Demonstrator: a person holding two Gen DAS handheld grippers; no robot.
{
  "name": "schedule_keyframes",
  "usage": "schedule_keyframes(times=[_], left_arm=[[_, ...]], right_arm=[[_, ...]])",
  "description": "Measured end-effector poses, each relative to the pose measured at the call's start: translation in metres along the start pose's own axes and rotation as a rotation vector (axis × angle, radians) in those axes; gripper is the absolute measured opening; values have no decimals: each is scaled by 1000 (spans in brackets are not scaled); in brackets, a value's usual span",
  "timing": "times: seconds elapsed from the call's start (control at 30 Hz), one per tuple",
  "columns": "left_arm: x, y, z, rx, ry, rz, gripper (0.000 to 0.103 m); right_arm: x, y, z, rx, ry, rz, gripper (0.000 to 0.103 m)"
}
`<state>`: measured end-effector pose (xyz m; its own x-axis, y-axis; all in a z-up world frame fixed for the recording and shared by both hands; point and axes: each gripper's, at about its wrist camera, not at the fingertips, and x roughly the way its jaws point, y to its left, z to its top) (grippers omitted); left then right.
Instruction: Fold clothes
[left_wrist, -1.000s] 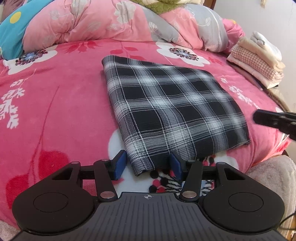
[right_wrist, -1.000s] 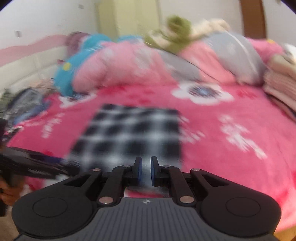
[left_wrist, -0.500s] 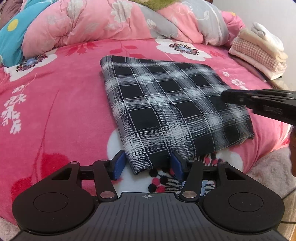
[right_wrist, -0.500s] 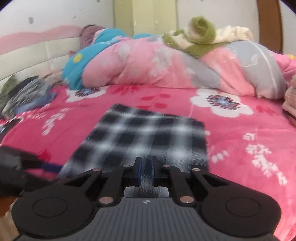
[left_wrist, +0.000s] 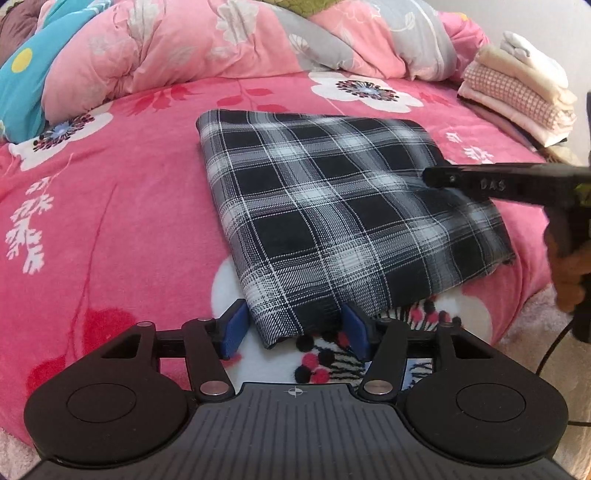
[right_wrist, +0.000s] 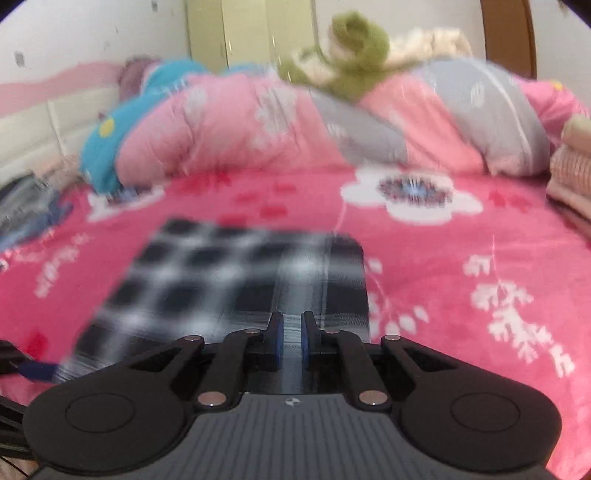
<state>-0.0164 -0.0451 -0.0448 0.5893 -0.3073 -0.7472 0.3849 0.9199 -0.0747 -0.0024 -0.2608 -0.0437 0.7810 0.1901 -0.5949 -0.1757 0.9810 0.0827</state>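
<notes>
The folded plaid cloth (left_wrist: 332, 206) lay on the bed (left_wrist: 110, 229), its near corner between the left hand-held gripper's (left_wrist: 293, 328) parted, widening jaws. The right hand-held gripper (right_wrist: 290, 338), nearly closed and empty, hovered over its right edge; dragging could undo the fold.

Black-and-white plaid cloth (left_wrist: 332, 206), folded into a flat rectangle, lying on the pink floral bedspread (left_wrist: 110, 221)

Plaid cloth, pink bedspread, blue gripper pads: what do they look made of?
Plaid cloth: thin woven fabric, matte; twill-like weave lines show and the folded edges lie flat.
Pink bedspread: fleece or plush, by the look; soft fuzzy nap, printed flowers.
Blue pads on the left gripper: probably rubber or foam, smooth and matte; the look leaves it open.
</notes>
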Motion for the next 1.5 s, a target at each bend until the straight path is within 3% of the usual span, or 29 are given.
schedule_keyframes(times=[0.17, 0.23, 0.33, 0.43, 0.57, 0.67, 0.8, 0.93, 1.33, 1.5], left_arm=[[-20, 21, -1, -38, -93, -74, 56], [-30, 34, 2, -77, -145, -107, 58], [-35, 51, 12, -148, -196, -158, 65], [-20, 65, 22, -229, -176, -213, 66], [6, 71, 30, -278, -107, -250, 66], [23, 73, 32, -311, -60, -293, 66], [39, 78, 36, -353, -40, -335, 66], [55, 87, 48, -388, -23, -393, 67], [93, 103, 78, -419, -22, -534, 67], [106, 112, 86, -460, -21, -600, 66]], right_arm=[[-12, -9, 5, 52, -37, 21, 14], [-21, -24, 8, 126, -74, 19, 38], [-29, -59, 6, 288, -103, 74, 50], [-25, -97, -3, 471, -83, 162, 69], [-11, -131, -21, 640, -6, 263, 79], [-4, -135, -28, 644, 8, 314, 83], [7, -129, -20, 579, 35, 390, 103], [27, -121, -4, 484, 83, 410, 103], [94, -116, 36, 393, 149, 565, 103], [107, -118, 44, 349, 183, 617, 87]])
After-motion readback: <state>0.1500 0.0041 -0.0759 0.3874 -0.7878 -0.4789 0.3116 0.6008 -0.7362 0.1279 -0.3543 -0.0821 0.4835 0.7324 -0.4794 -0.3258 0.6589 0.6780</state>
